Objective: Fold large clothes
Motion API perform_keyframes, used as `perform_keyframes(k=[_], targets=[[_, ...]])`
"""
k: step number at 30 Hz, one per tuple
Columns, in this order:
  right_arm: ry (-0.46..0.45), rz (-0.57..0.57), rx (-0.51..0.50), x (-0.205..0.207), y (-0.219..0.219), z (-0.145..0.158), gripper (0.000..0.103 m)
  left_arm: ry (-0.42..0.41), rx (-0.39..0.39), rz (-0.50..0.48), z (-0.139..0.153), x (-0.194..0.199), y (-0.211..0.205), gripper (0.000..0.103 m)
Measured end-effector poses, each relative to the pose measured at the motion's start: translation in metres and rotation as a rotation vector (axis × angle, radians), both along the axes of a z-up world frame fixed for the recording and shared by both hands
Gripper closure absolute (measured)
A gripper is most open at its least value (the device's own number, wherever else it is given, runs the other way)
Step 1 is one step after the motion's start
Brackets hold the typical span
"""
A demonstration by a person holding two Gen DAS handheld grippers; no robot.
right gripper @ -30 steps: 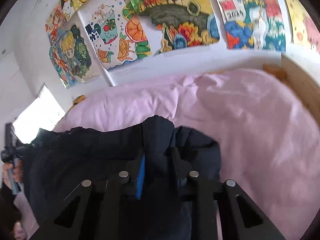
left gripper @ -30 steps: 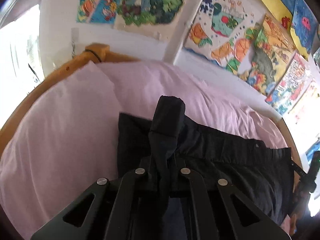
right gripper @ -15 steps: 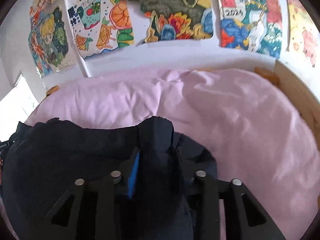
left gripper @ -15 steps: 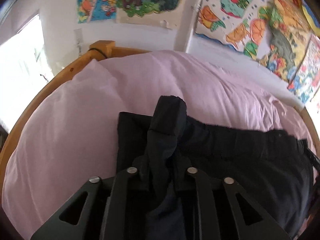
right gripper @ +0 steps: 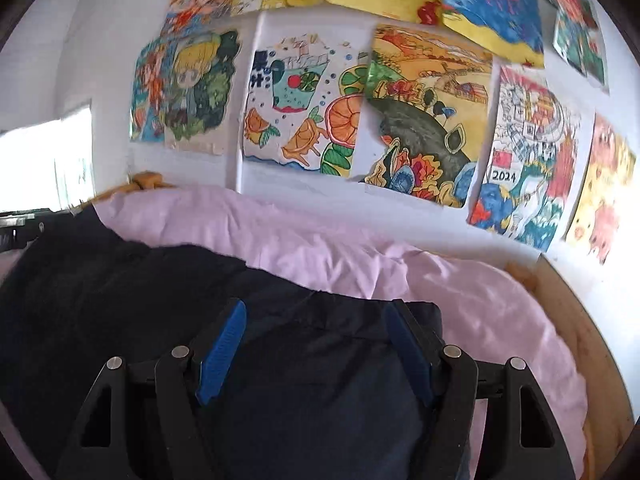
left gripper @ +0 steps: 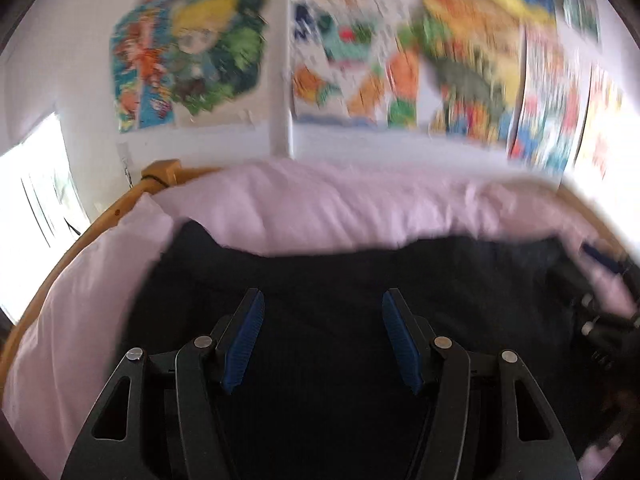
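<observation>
Through my left wrist camera, my left gripper stands released: its jaws have just been opening, and nothing is pinched between the blue pads, which hang apart above the dark garment. That garment lies spread over the pink bedding, filling the view from 9 o'clock round to 3 o'clock, its far edge running across the middle. At 3 o'clock I can see my right gripper at the garment's other end, too blurred to read from here. The wooden bed frame curves up at 10 o'clock, and the drawings on the wall sit smeared at 12 o'clock.

Through my right wrist camera, my right gripper is also let go; its jaws have just been opening, with the folded corner of the dark garment lying between and below the pads, not squeezed. The fabric stretches away toward 9 o'clock, pink bedding lies from 1 to 4 o'clock, and the wall drawings are at 12 o'clock.

My worry is that the fold may not hold. The fabric looks soft and rumpled near my right pads, so a loose layer could snag on a pad and drag open as I draw away. The bedding underneath is puffy, so the layers may slide out of line.
</observation>
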State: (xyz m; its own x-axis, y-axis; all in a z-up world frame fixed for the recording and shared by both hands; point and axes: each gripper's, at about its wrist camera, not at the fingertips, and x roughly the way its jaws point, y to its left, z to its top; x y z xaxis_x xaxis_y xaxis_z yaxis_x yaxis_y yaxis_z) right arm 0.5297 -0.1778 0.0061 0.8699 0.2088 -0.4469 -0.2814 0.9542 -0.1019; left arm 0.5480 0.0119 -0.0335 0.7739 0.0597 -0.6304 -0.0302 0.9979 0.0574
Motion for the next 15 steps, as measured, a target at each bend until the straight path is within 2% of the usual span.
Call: perform_keyframes(k=[3, 7, 9, 11, 15], targets=[[0.041, -0.018, -0.006, 0.021, 0.003, -0.019, 0.032, 0.034, 0.08, 0.052, -0.025, 0.028, -0.003, 0.047], [0.096, -0.039, -0.025, 0.042, 0.006, -0.04, 0.027, 0.065, 0.093, 0.105, -0.042, 0.052, 0.012, 0.036], [0.141, -0.041, -0.018, 0.056, 0.007, -0.049, 0.026, 0.096, 0.095, 0.109, -0.054, 0.067, 0.013, 0.036], [0.154, -0.044, -0.028, 0.065, 0.01, -0.058, 0.025, 0.089, 0.103, 0.105, -0.061, 0.068, 0.015, 0.035], [0.203, -0.042, -0.022, 0.082, 0.013, -0.079, 0.025, 0.104, 0.07, 0.096, -0.074, 0.079, 0.025, 0.035]])
